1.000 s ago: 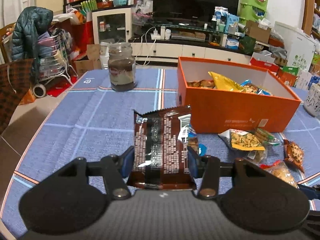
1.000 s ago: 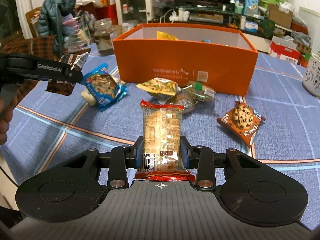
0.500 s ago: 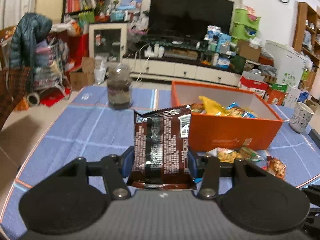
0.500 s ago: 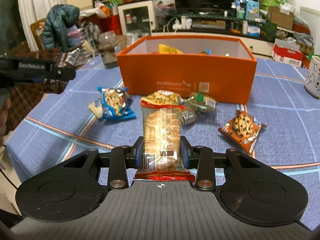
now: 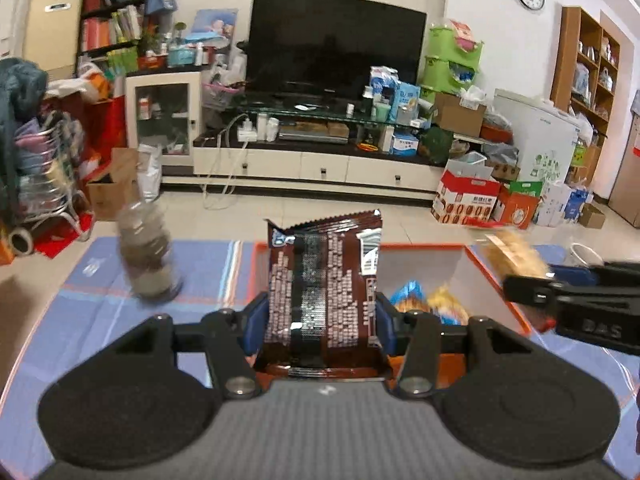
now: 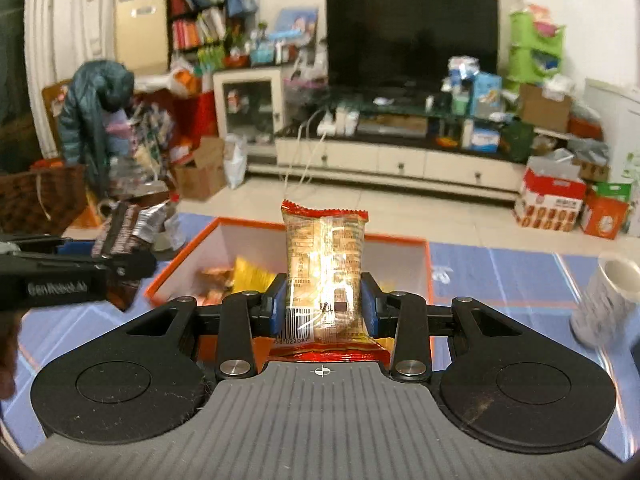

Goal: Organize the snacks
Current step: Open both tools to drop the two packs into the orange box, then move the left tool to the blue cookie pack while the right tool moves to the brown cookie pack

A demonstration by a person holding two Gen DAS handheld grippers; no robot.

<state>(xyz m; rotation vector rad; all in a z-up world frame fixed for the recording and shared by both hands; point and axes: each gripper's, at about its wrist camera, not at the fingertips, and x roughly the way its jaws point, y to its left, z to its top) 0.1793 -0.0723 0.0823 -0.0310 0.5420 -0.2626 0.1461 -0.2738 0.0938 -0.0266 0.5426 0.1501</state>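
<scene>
A cluttered living room with a dark television on a low white cabinet lies behind a worktop covered in a blue checked cloth. An orange box stands open on it, a few snack packets lying inside. The left tool hangs over the box's near left part with a brown snack packet upright between its blue pads; its jaws have just been opening, and the packet now fills the widened gap, though whether the pads press on it cannot be told. The right tool is clamped on a clear, red-edged biscuit packet, held upright over the box. A blurred jar stands left of the box and a white mug to its right
</scene>
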